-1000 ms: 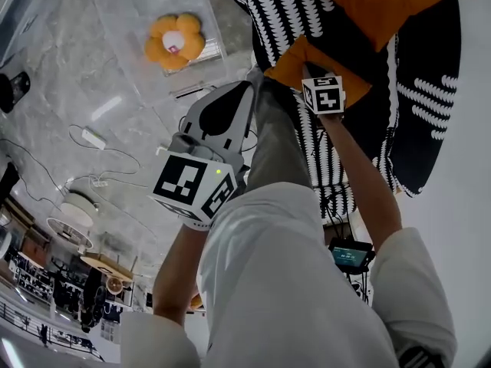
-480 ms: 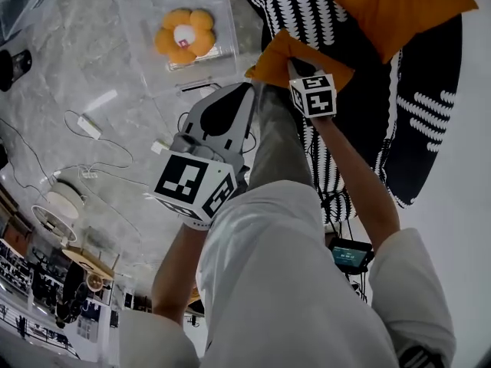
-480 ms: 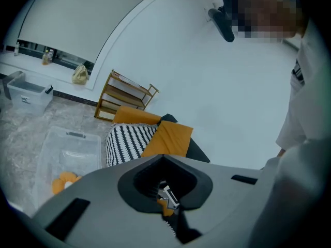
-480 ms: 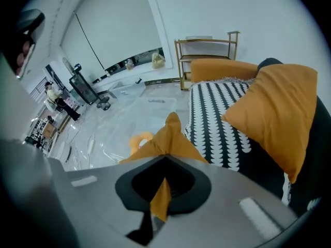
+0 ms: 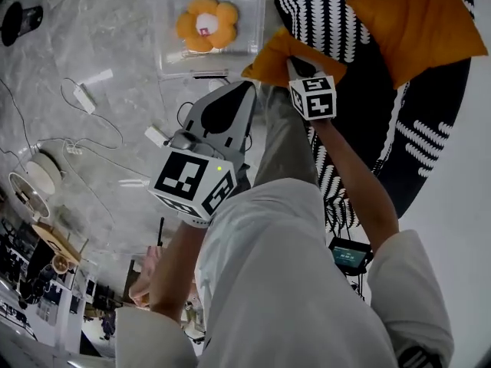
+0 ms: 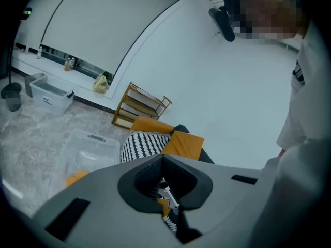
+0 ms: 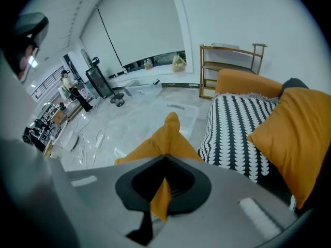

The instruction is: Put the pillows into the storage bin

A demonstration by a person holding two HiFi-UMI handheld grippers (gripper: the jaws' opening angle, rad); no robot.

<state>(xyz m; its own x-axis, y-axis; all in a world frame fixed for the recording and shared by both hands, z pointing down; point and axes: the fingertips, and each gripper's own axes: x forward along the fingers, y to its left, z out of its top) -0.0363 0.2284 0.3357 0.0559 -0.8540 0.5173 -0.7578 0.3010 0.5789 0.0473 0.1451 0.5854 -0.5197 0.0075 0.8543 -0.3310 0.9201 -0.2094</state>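
Note:
My right gripper (image 5: 290,66) is shut on a corner of an orange pillow (image 5: 278,54), which hangs in the air between the sofa and a clear storage bin (image 5: 170,60). In the right gripper view the pillow (image 7: 164,141) droops from the jaws (image 7: 165,159), with the bin (image 7: 181,112) beyond it. A flower-shaped orange pillow (image 5: 204,23) lies inside the bin. A second orange pillow (image 5: 418,21) and a black-and-white patterned pillow (image 5: 326,10) rest on the dark sofa. My left gripper (image 5: 244,87) is shut and empty just below the bin's near edge.
Cables and white power strips (image 5: 84,98) lie on the marble floor left of the bin. The person's trouser leg (image 5: 284,152) stands between the grippers. A wooden shelf (image 6: 139,105) and another clear box (image 6: 49,94) stand by the far wall.
The right gripper has carried the orange pillow off the sofa and closer to the bin. The bin and flower pillow have shifted right in the head view. The left gripper keeps its place beside it.

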